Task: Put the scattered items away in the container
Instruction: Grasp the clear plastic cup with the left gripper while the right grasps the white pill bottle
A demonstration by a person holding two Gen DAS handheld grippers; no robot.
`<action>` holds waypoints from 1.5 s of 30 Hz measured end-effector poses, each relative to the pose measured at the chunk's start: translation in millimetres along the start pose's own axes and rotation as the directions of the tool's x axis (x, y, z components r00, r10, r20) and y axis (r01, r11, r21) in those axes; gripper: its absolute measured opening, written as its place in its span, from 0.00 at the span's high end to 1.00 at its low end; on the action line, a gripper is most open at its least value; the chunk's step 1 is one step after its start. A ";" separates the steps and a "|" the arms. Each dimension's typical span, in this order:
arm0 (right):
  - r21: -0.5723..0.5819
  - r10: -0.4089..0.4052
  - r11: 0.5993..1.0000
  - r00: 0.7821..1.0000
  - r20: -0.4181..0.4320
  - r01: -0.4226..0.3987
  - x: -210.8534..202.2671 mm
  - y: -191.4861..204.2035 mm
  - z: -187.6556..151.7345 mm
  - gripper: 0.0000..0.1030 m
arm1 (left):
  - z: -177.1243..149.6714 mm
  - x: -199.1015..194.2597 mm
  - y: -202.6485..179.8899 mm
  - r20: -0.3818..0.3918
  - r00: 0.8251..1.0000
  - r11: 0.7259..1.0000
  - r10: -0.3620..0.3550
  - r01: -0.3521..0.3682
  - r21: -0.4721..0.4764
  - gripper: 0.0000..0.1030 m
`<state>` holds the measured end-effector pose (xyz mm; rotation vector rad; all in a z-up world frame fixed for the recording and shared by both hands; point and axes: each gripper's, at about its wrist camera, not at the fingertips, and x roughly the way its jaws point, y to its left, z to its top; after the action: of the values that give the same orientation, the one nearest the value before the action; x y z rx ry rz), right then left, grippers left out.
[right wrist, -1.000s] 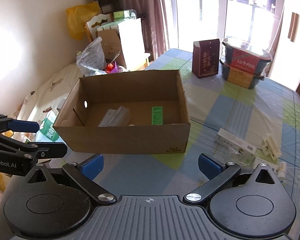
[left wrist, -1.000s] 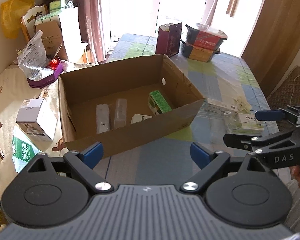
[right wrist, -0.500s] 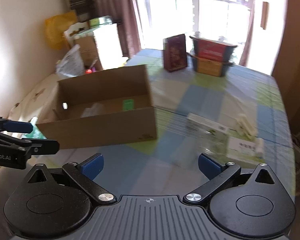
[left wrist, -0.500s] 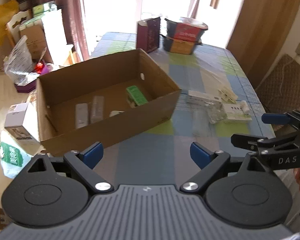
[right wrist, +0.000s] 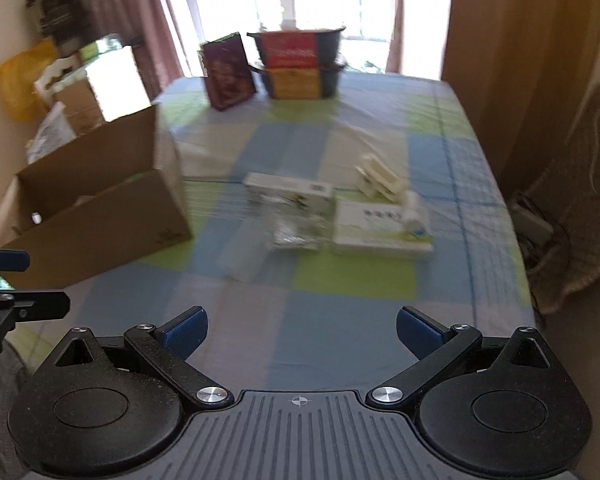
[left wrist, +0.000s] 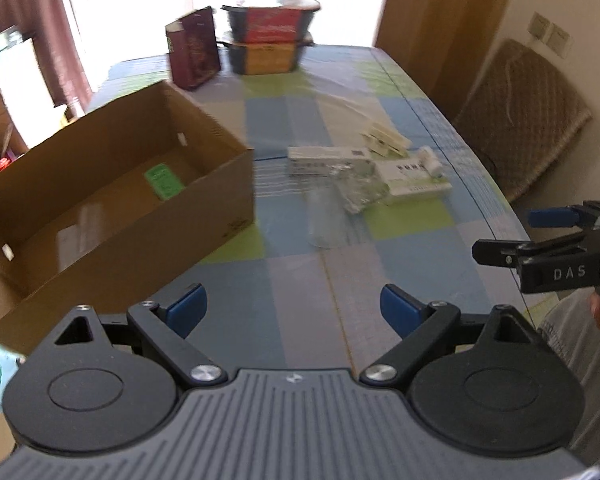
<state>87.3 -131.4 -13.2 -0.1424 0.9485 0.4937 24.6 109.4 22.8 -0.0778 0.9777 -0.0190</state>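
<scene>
One cardboard box [left wrist: 132, 184] at table left, open top; inside: one green packet [left wrist: 163, 181] and at least two pale items, blurred. Right of the box, loose on the checked cloth [left wrist: 300, 288]: one clear tube [left wrist: 323, 216], one crumpled clear wrapper [left wrist: 360, 188], two white cartons [left wrist: 327, 157] [left wrist: 414, 178], one small white bottle [left wrist: 429, 159], one cream clip cluster [left wrist: 384, 142]. Far end: one maroon box [left wrist: 194, 49], two stacked tubs [left wrist: 269, 38]. Left gripper [left wrist: 293, 309]: jaws spread wide, empty. Right gripper [right wrist: 302, 329]: likewise spread, empty, above the near edge.
</scene>
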 end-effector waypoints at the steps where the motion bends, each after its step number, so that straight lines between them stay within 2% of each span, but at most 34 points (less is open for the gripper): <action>1: 0.011 -0.006 1.000 1.000 -0.005 0.006 2.4 -5.7 -0.9 0.00 | 2.0 5.7 -3.4 -0.004 1.000 1.000 -0.006 0.006 0.015 0.11; 14: 0.164 -0.068 0.983 0.996 -0.064 0.078 52.5 -70.9 -1.6 0.00 | 18.8 97.2 -35.4 -0.041 0.996 0.987 -0.075 0.080 0.137 0.13; 18: 0.263 -0.048 0.963 0.996 -0.077 0.067 70.1 -88.3 -2.5 0.00 | 24.3 129.7 -39.6 -0.039 0.996 0.984 -0.074 0.080 0.158 0.17; 23: 0.328 -0.052 0.941 0.993 -0.105 0.084 84.4 -104.9 0.9 0.00 | 31.1 164.6 -44.3 -0.049 0.996 0.975 -0.068 0.077 0.208 0.23; 29: 0.424 -0.051 0.900 0.992 -0.116 0.096 97.8 -125.0 5.8 0.00 | 42.7 197.9 -46.9 -0.045 0.997 0.964 -0.058 0.067 0.255 0.23; 31: 0.417 -0.067 0.902 0.991 -0.118 0.111 101.0 -126.0 8.9 0.00 | 45.9 207.6 -45.8 -0.049 0.997 0.965 -0.056 0.067 0.255 0.24; 34: 0.403 -0.076 0.907 0.989 -0.123 0.120 107.8 -125.5 13.2 0.00 | 49.8 221.3 -44.0 -0.056 0.997 0.965 -0.054 0.066 0.252 0.31; 37: 0.400 -0.074 0.910 0.991 -0.115 0.114 113.2 -125.0 17.4 0.00 | 51.2 230.7 -43.4 -0.064 0.996 0.966 -0.055 0.069 0.248 0.32; 41: 0.378 -0.080 0.921 0.995 -0.056 0.095 115.8 -124.8 25.8 0.00 | 50.9 239.1 -38.8 -0.068 0.996 0.970 -0.054 0.069 0.234 0.50; 45: 0.330 -0.102 0.939 0.995 0.009 0.093 121.3 -123.5 37.0 0.00 | 45.1 233.9 -31.0 -0.066 0.996 0.973 -0.057 0.071 0.218 0.53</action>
<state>230.5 -186.4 -101.3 0.1195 0.9806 0.2387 193.3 69.2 -143.3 0.0956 1.0266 -0.1896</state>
